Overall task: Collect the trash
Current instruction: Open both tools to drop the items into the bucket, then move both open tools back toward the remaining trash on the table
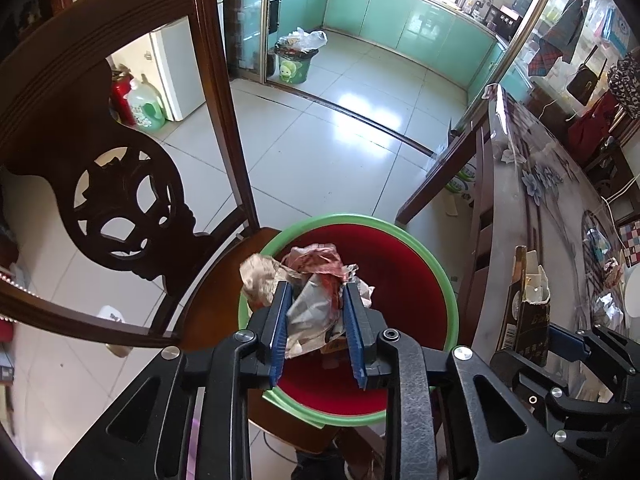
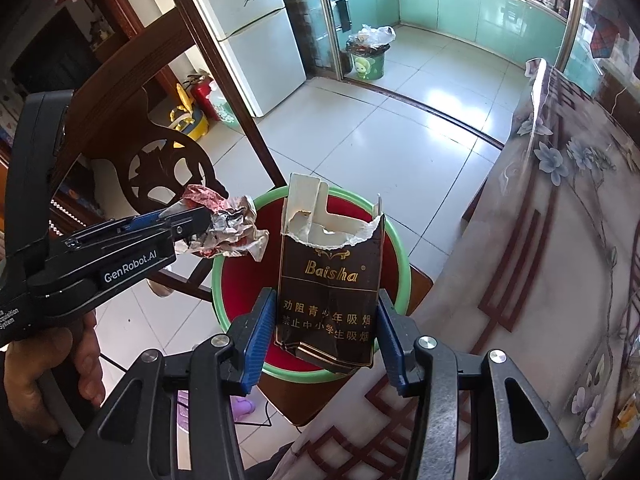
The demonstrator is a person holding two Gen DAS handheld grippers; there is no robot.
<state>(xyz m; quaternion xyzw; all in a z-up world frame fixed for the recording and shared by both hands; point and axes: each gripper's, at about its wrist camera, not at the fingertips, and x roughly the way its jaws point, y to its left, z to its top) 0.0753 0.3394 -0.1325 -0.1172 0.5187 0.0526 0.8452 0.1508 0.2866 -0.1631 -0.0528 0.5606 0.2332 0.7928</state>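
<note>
My left gripper [image 1: 316, 292] is shut on a crumpled foil and paper wrapper [image 1: 308, 280] and holds it above a red bin with a green rim [image 1: 452, 292] that stands on a wooden chair seat. My right gripper [image 2: 326, 308] is shut on a torn dark brown Baisha cigarette pack [image 2: 330, 276] and holds it upright over the same bin [image 2: 400, 248]. In the right wrist view the left gripper [image 2: 192, 220] comes in from the left with the wrapper [image 2: 228, 228] at the bin's left rim. The pack [image 1: 524, 312] shows at the right of the left wrist view.
A carved dark wooden chair back [image 1: 120, 184] stands left of the bin. A table with a floral cover [image 2: 560, 240] is on the right, with more scraps [image 1: 608, 304] on it. A full green trash can [image 1: 294, 64] stands by the kitchen door. The tiled floor lies beyond.
</note>
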